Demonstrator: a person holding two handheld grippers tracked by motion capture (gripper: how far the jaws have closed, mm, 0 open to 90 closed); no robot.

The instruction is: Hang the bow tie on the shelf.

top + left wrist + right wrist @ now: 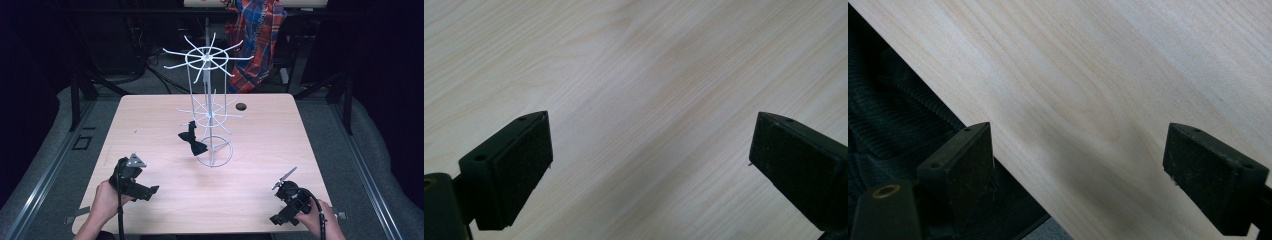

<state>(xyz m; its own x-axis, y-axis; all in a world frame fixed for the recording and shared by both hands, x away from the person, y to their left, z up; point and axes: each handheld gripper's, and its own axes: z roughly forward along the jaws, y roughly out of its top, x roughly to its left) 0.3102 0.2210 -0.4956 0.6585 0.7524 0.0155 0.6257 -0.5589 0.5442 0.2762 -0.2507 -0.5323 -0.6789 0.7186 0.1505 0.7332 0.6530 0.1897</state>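
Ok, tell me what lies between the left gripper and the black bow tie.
Bare wood: in the high view, nothing sits on the table between the left gripper and the black bow tie.

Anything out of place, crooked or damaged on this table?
Nothing stands out. The white wire rack stands upright mid-table, a black bow tie hanging at its lower tier. Both grippers, left and right, rest open near the table's front edge.

- One white wire display rack (210, 115) with two spoked tiers is counted on the desk (150, 125).
- One black bow tie (192, 141) is counted.
- Two tongs, left tongs (135, 182) and right tongs (290, 197), are counted.
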